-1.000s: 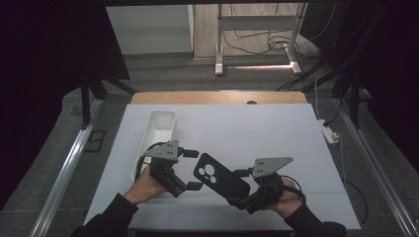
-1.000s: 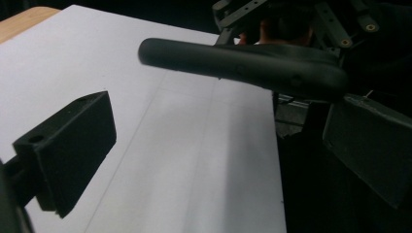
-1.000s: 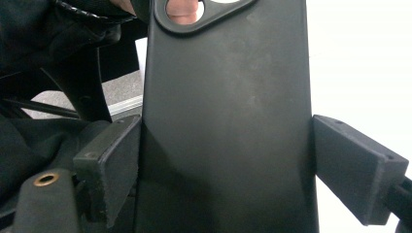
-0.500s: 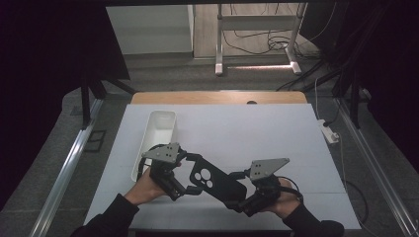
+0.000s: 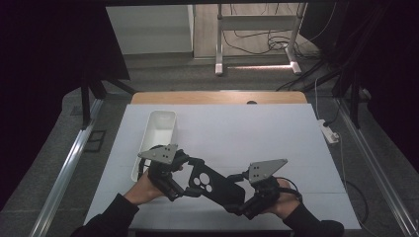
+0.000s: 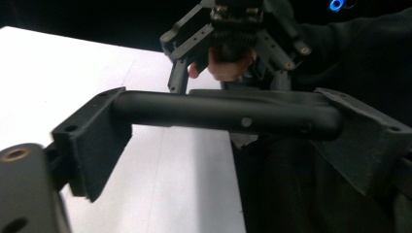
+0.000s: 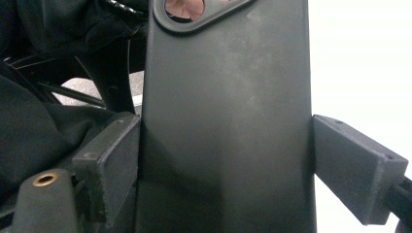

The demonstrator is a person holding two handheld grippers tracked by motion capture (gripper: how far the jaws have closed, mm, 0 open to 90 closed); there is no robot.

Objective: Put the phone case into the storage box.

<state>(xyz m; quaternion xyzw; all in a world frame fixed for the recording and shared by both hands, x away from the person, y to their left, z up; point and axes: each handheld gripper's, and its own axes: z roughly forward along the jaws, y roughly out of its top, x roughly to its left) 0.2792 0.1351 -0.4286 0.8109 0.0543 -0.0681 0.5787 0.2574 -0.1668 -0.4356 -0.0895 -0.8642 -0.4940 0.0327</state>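
A black phone case (image 5: 212,185) with a camera cut-out hangs just above the white table (image 5: 257,133), near its front edge, held between both grippers. My left gripper (image 5: 185,180) has the camera end across its jaws. In the left gripper view the case's rounded edge (image 6: 228,114) spans from one pad (image 6: 92,145) to the other, touching both. These jaws have just been closing on it. My right gripper (image 5: 237,200) is shut on the other end. In the right gripper view the case's flat back (image 7: 223,97) sits pinched between the pads (image 7: 109,160).
A white oblong tray (image 5: 160,131) stands on the table just behind the left hand. A white power strip (image 5: 328,133) lies by the table's right edge. The right gripper (image 6: 233,48) and its hand appear beyond the case in the left gripper view.
The left gripper has slid in over the case's camera end and its jaws have narrowed onto it. The right gripper has kept its grip and place.
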